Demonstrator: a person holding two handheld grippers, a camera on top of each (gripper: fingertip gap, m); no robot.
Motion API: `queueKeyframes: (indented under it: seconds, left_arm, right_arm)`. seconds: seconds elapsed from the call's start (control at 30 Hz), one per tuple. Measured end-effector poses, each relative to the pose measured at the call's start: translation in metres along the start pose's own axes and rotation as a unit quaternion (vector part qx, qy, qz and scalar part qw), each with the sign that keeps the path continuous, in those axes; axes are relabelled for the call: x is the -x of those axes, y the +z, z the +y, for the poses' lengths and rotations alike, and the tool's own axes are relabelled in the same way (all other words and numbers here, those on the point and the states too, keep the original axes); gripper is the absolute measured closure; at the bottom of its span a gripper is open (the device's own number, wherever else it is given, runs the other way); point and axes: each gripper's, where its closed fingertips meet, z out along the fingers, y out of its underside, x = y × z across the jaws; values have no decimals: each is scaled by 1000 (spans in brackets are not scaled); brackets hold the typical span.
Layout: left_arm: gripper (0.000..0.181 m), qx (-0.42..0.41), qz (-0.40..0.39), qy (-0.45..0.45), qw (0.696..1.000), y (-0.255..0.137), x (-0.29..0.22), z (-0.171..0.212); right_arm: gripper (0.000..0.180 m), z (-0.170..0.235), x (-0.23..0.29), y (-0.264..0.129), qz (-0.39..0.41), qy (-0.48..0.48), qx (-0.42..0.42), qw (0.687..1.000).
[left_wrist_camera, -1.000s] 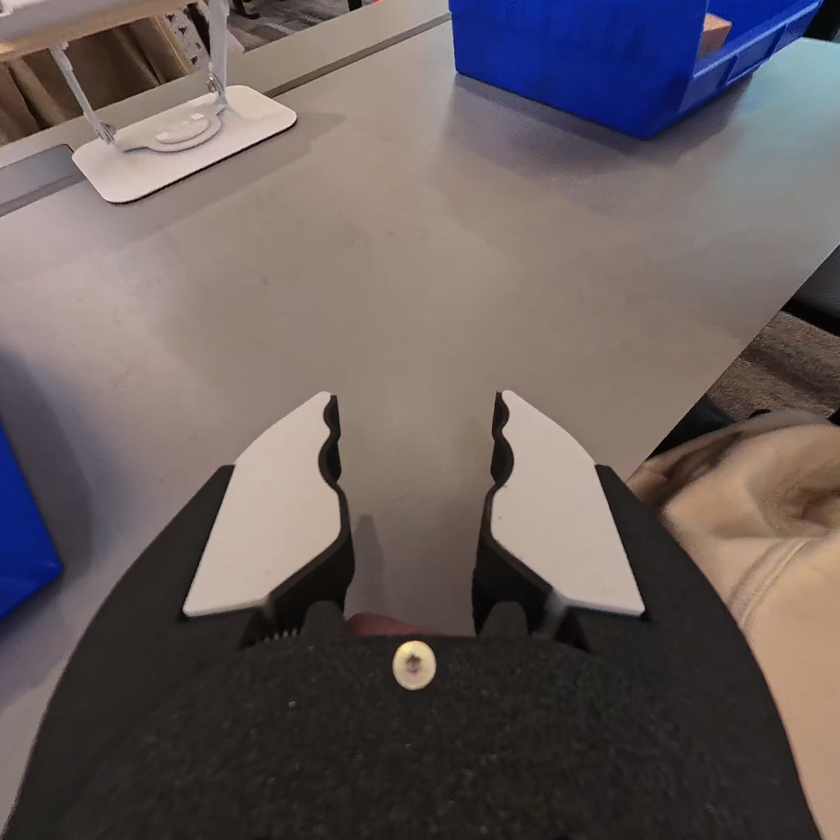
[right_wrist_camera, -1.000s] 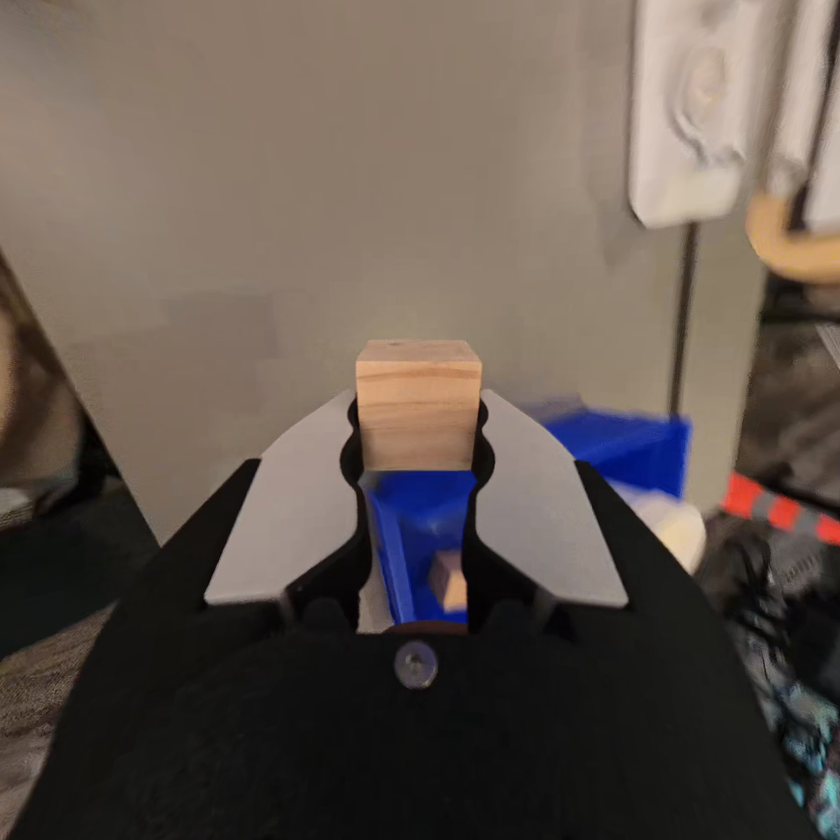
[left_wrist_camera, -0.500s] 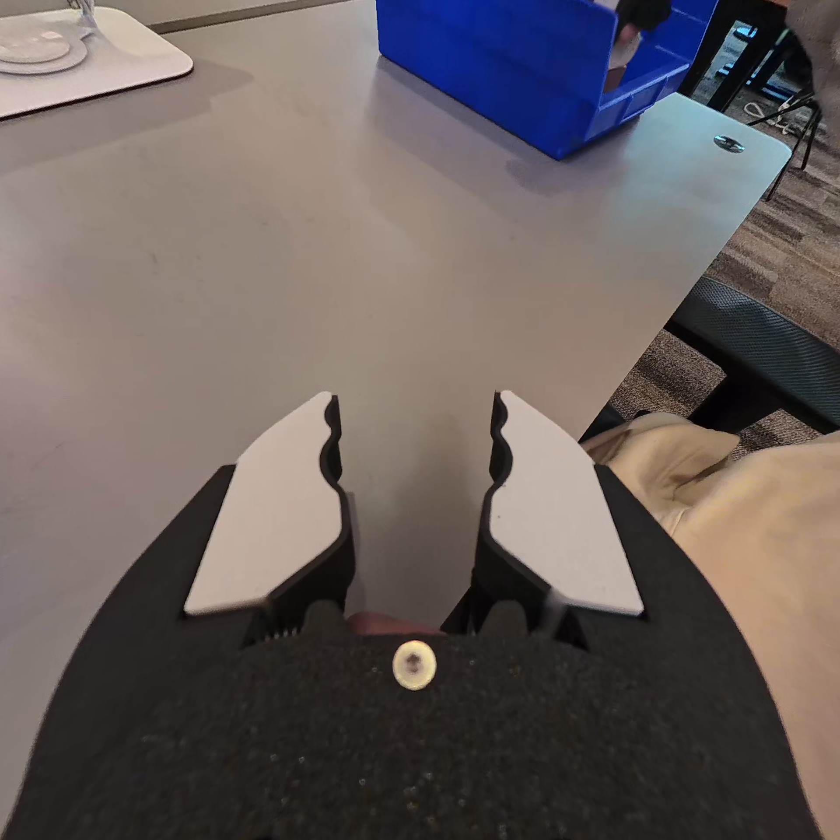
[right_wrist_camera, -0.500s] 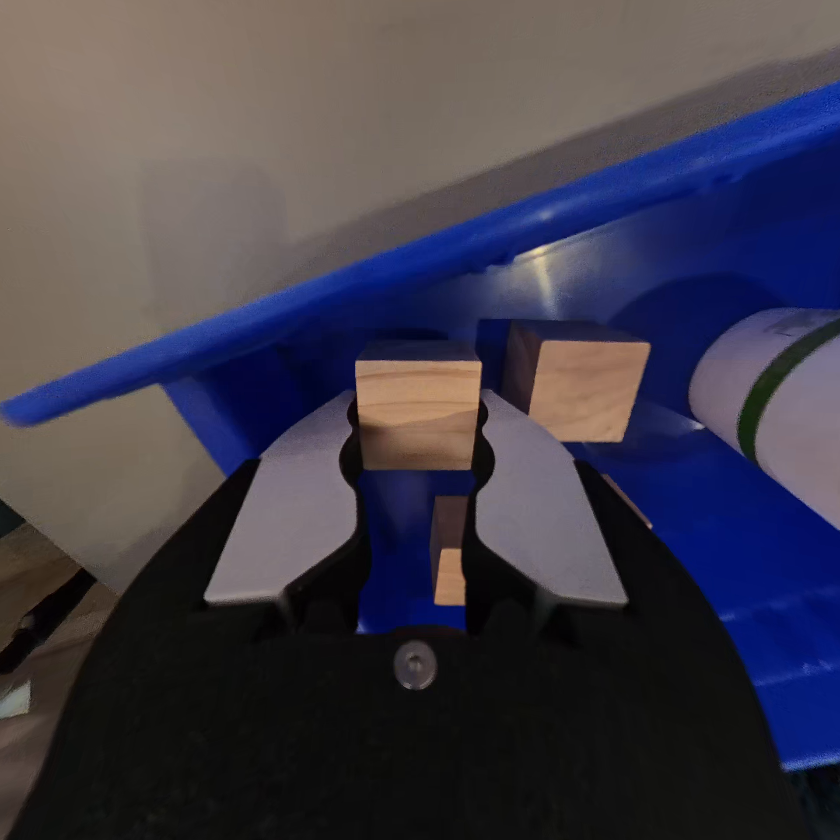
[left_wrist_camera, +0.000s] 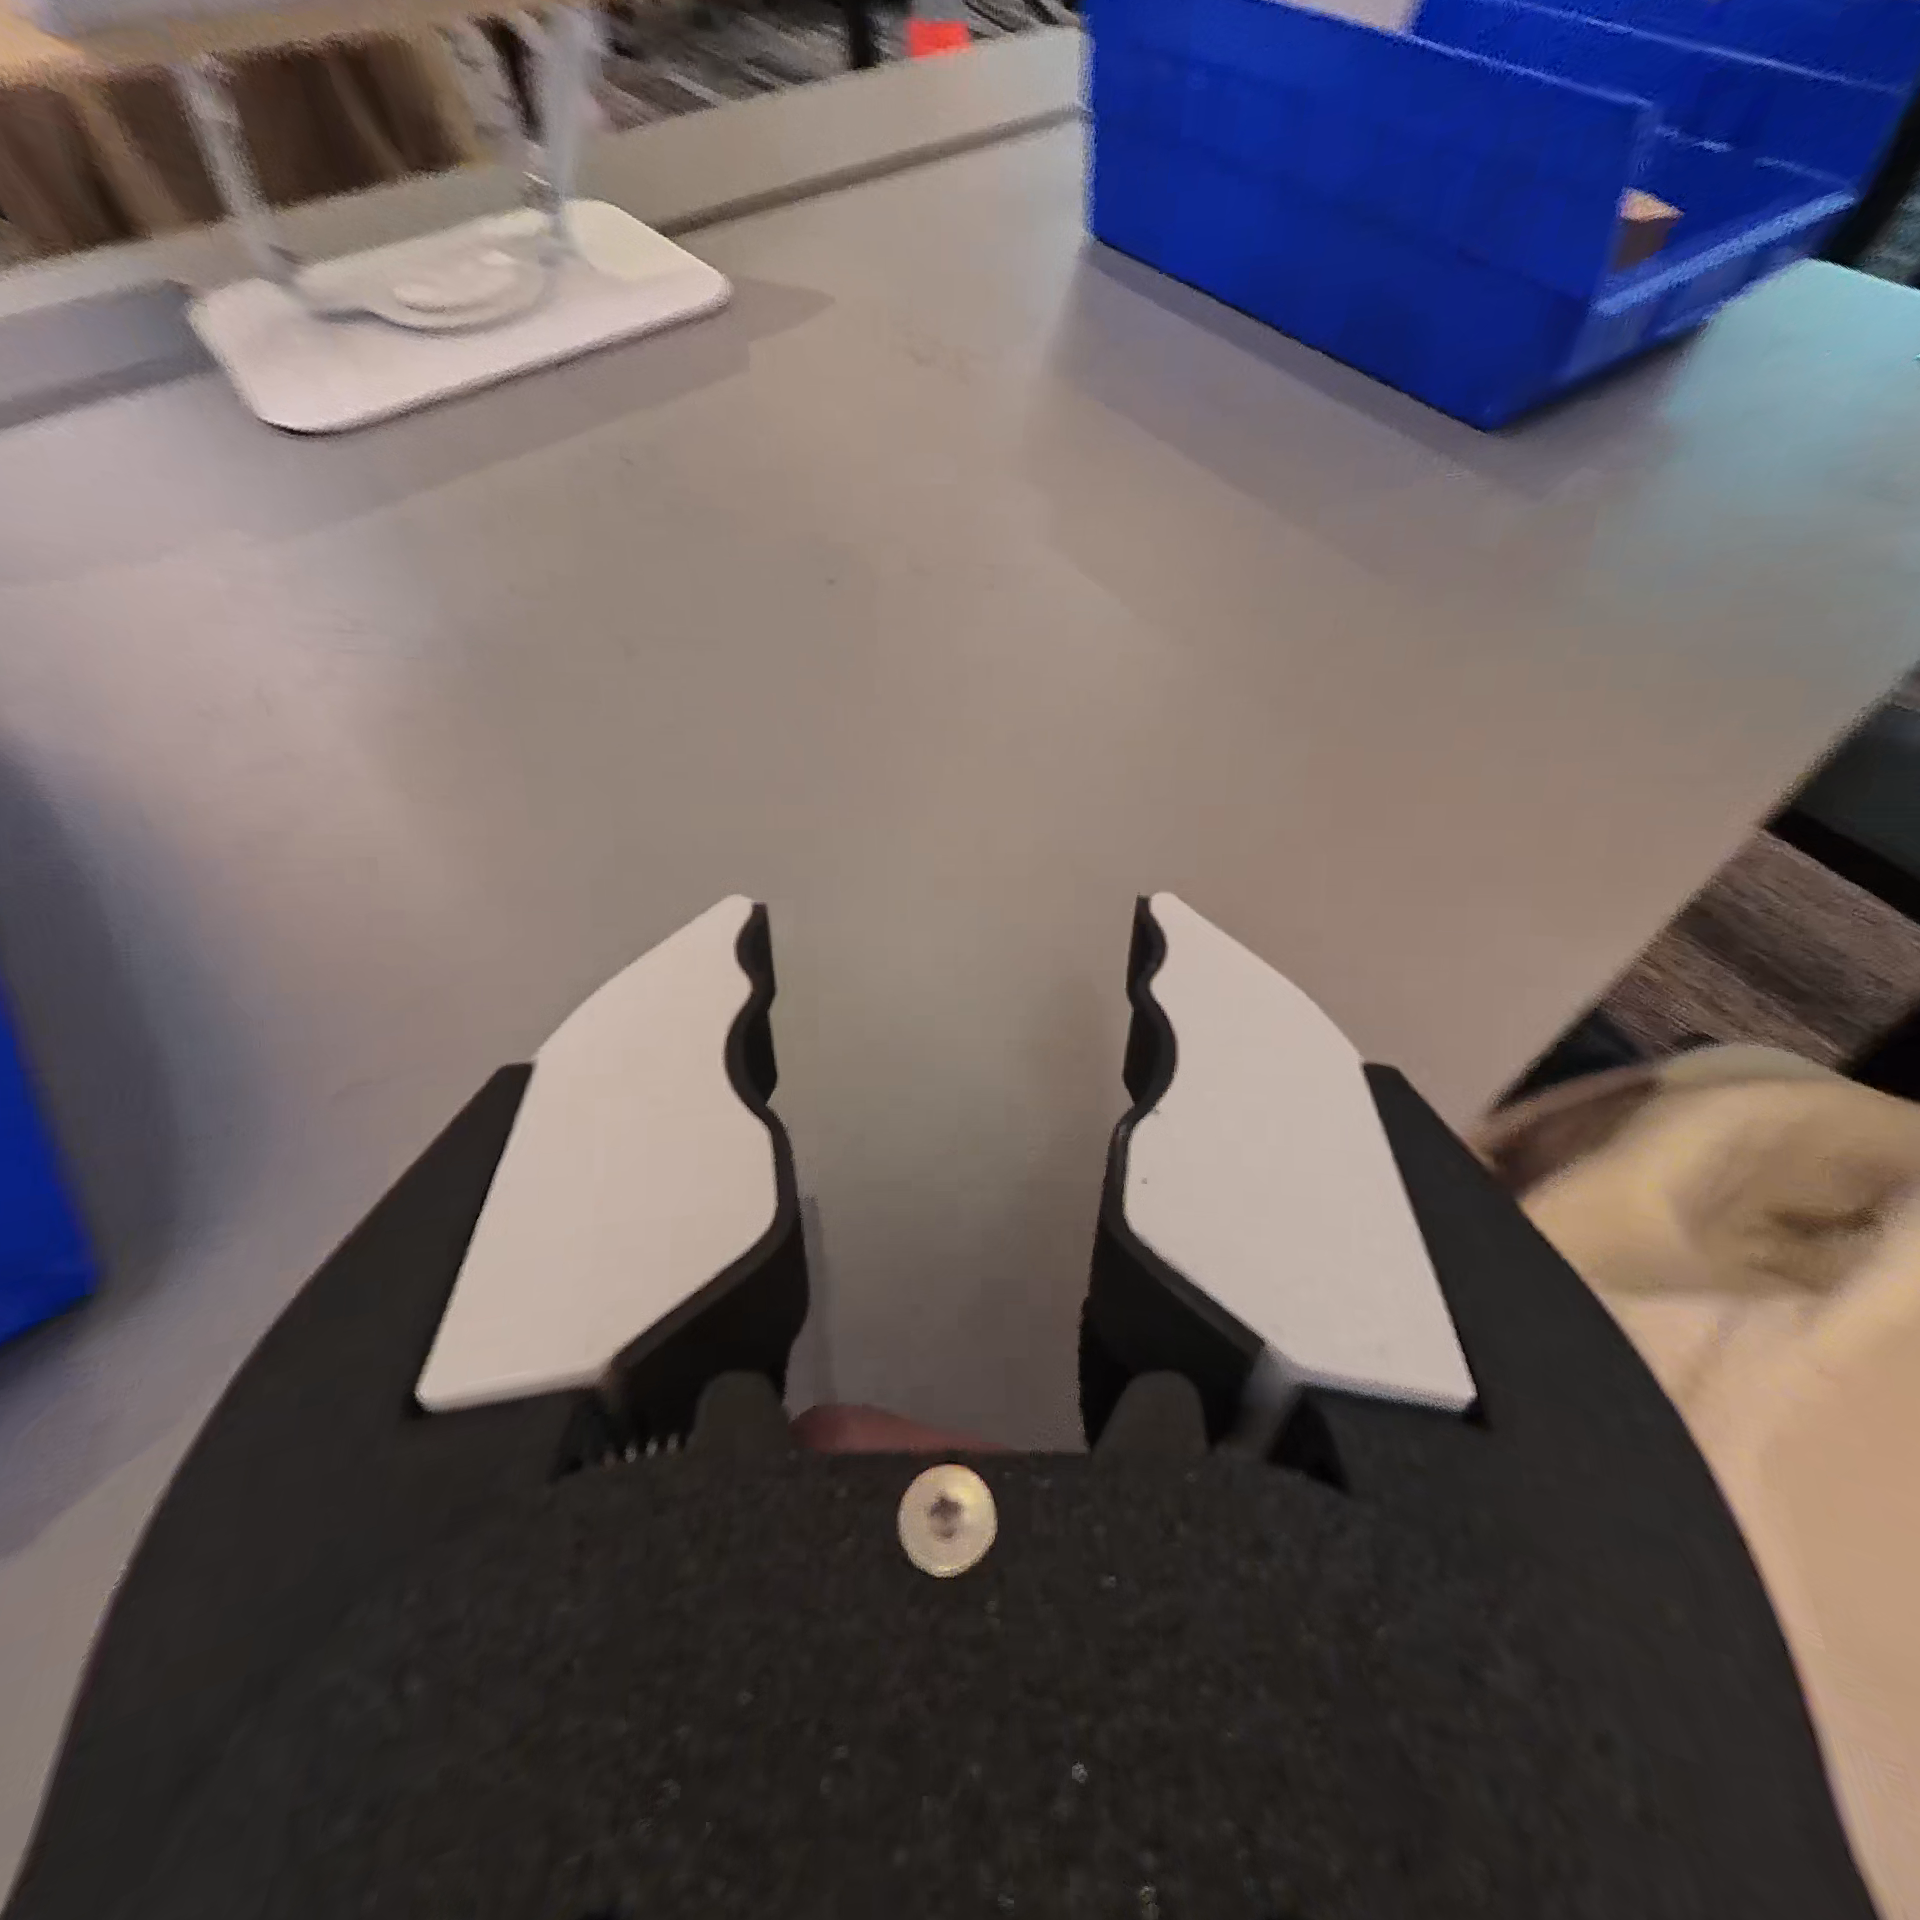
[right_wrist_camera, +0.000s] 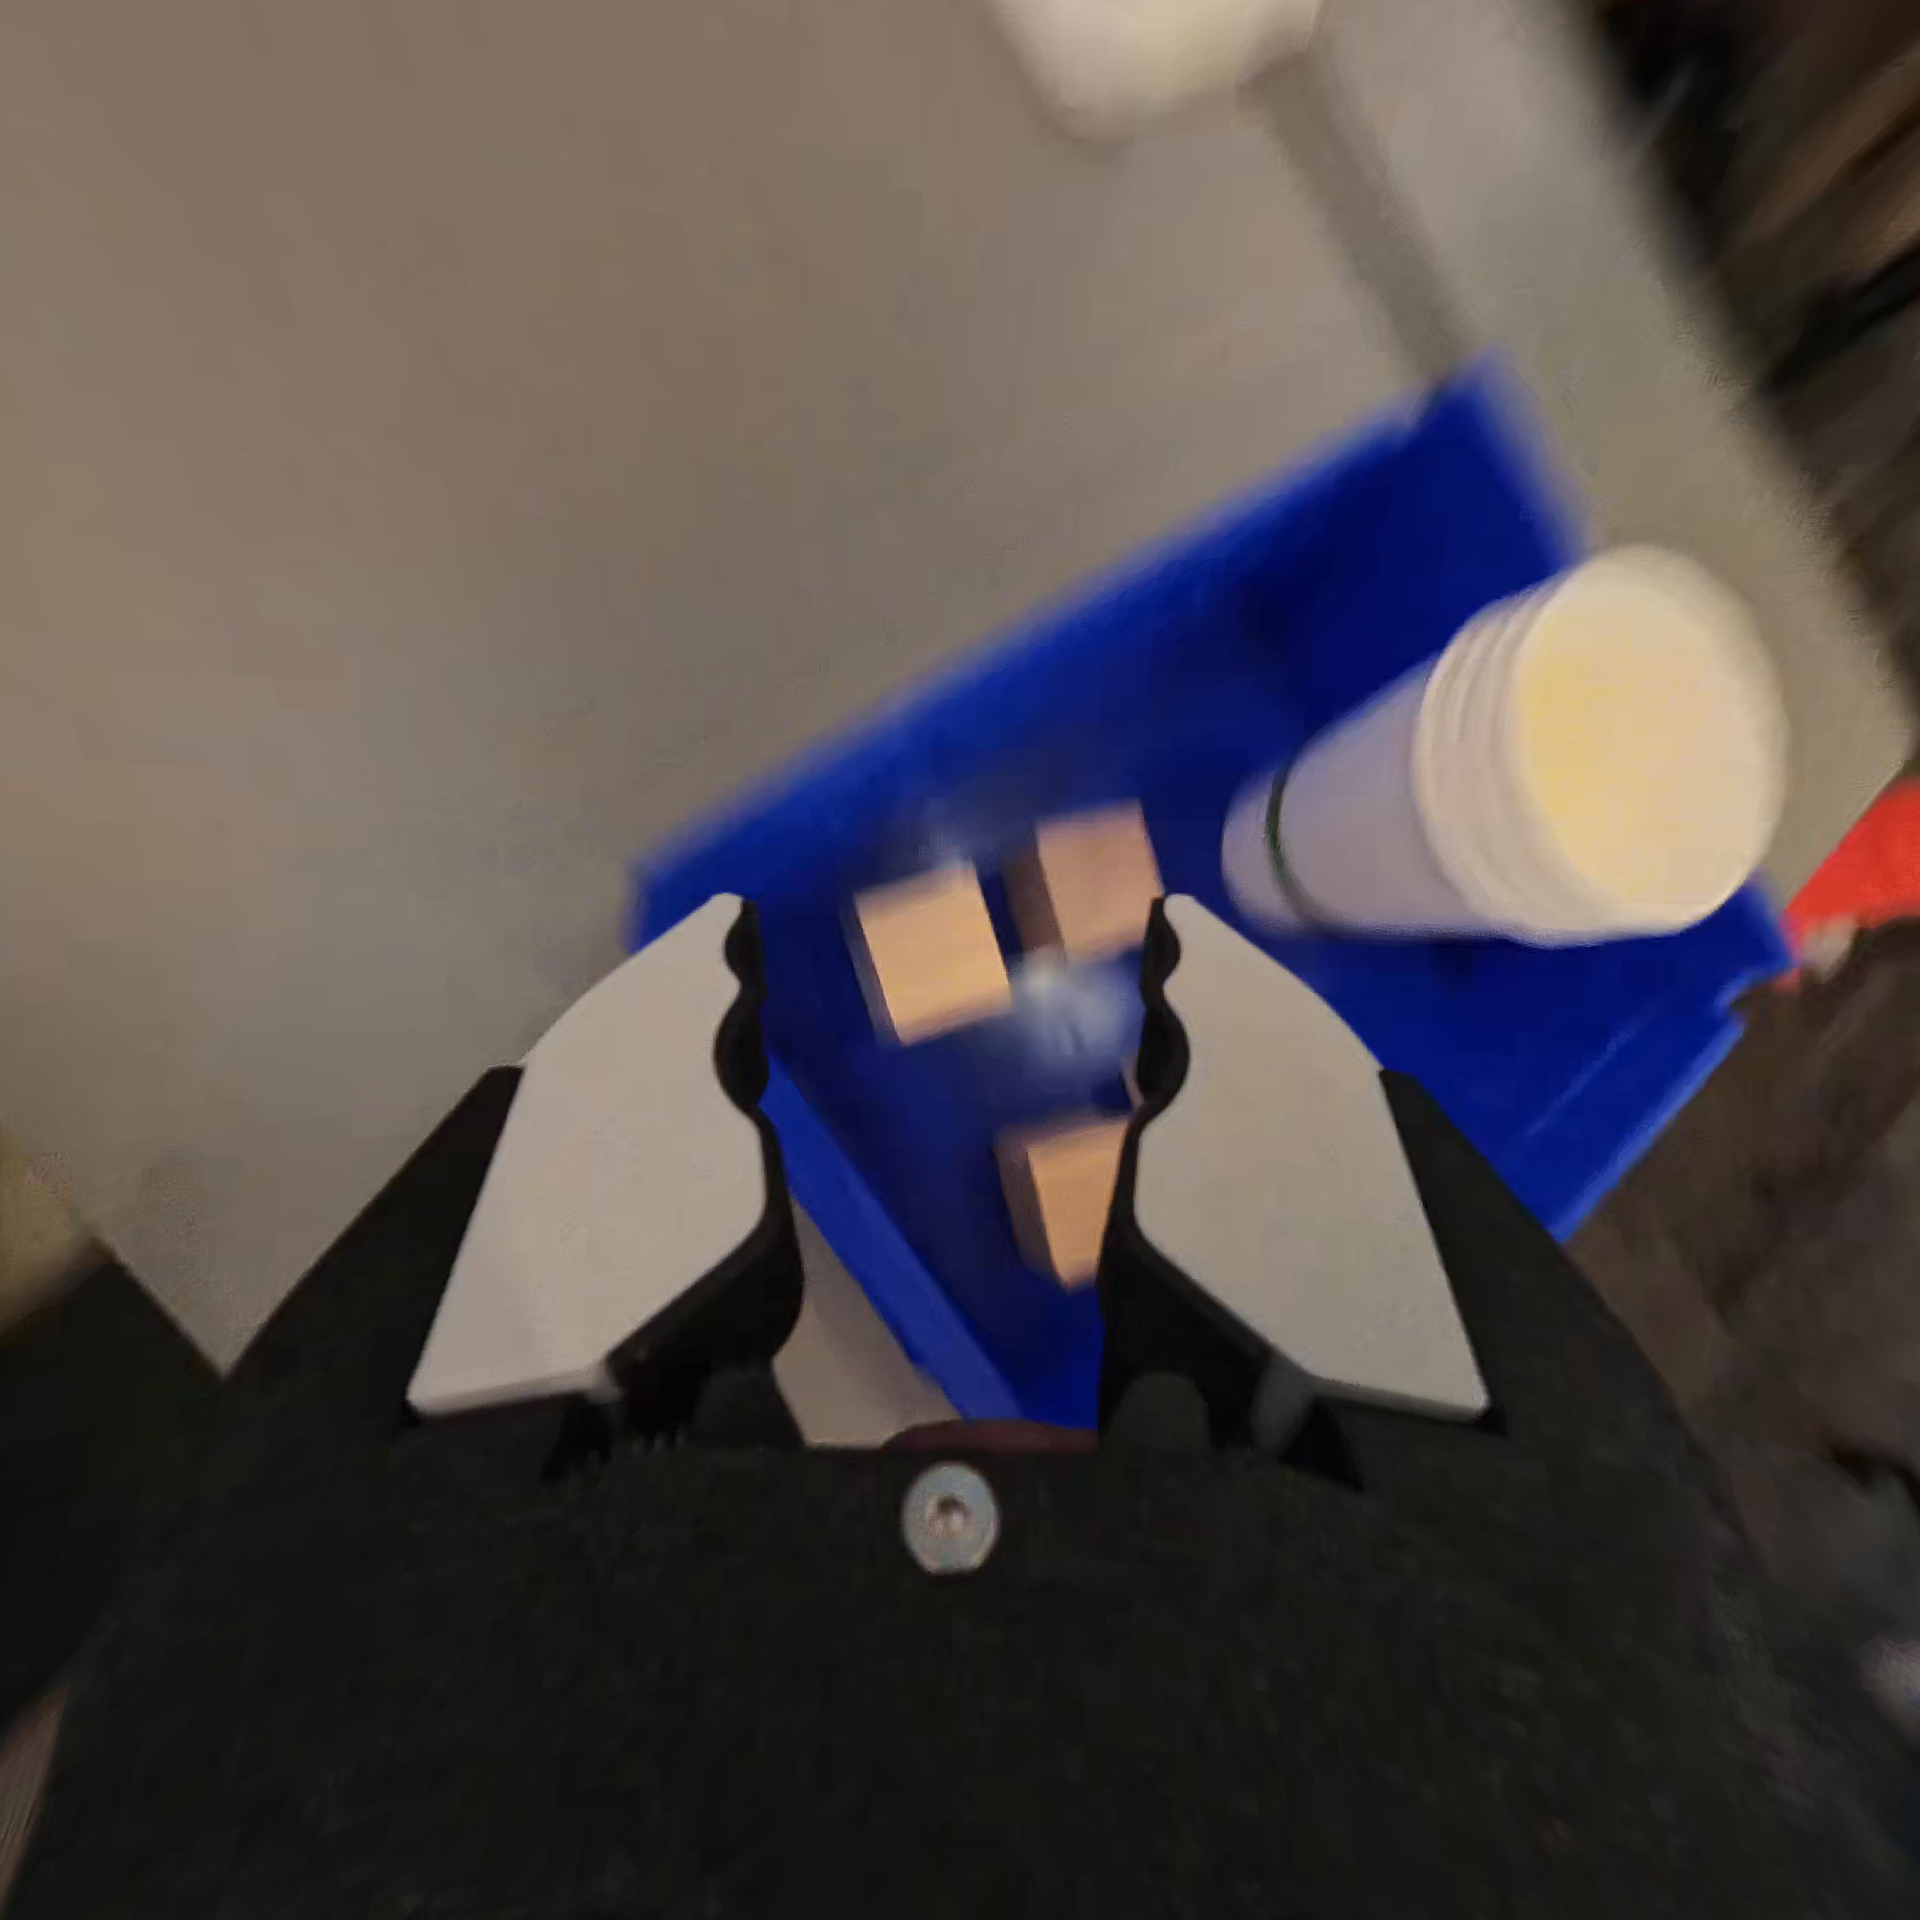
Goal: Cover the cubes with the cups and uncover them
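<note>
In the right wrist view my right gripper (right_wrist_camera: 951, 914) is open and empty, held above a blue bin (right_wrist_camera: 1382, 1049). Three wooden cubes lie in the bin: one (right_wrist_camera: 930, 964) between my fingertips in the view, one (right_wrist_camera: 1091, 883) behind it, one (right_wrist_camera: 1060, 1195) nearer. A stack of white paper cups (right_wrist_camera: 1496, 769) lies on its side in the bin at the right. In the left wrist view my left gripper (left_wrist_camera: 951, 914) is open and empty over the grey table (left_wrist_camera: 831, 582). The same blue bin (left_wrist_camera: 1455, 208) stands far right, with a cube corner (left_wrist_camera: 1642, 223) showing.
A white stand base (left_wrist_camera: 468, 312) sits at the table's far left. Another blue bin's edge (left_wrist_camera: 31, 1174) is at the left. The table edge runs down the right side, with carpet (left_wrist_camera: 1766, 966) below it. A person's beige sleeve (left_wrist_camera: 1714, 1299) is at the lower right.
My right gripper opened and let go of the wooden cube into the blue bin, then rose away from it. The left gripper swung back left, still open.
</note>
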Motion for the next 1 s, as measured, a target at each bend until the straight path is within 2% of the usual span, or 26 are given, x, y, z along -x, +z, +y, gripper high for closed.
queueKeyframes:
  seconds: [0.03,0.1,0.17,0.23,0.33,0.43,0.5,0.67,0.83,1.0]
  left_arm:
    - [116,-14,-33,6,999,-2,12,-4]
    - [116,-42,-91,10,995,-8,33,-12]
    - [113,-54,-112,-12,992,-12,43,-14]
    - [111,-56,-105,-37,992,-15,42,-13]
    - [112,-65,-115,-40,990,-20,41,-12]
    - [117,-69,-137,-37,987,-22,43,-7]
    - [118,-65,-137,-35,988,-20,41,-2]
    - [118,-59,-157,-18,986,-21,49,0]
    - [123,-50,-148,-16,988,-17,49,4]
    - [123,-31,-140,-16,989,-11,50,12]
  right_arm:
    - [113,-34,14,-17,5,28,-114,993]
    - [112,-89,52,-46,-15,108,-328,938]
    - [114,-105,93,-46,-30,171,-405,898]
    - [112,-111,140,-30,-43,191,-439,877]
    - [111,-108,201,14,-35,175,-411,894]
    - [114,-104,234,41,-26,172,-390,904]
    - [111,-101,247,51,-35,161,-350,922]
    - [111,-91,251,40,-39,173,-355,918]
    - [109,-87,254,51,-75,192,-335,919]
    - [109,-85,249,51,-43,170,-335,926]
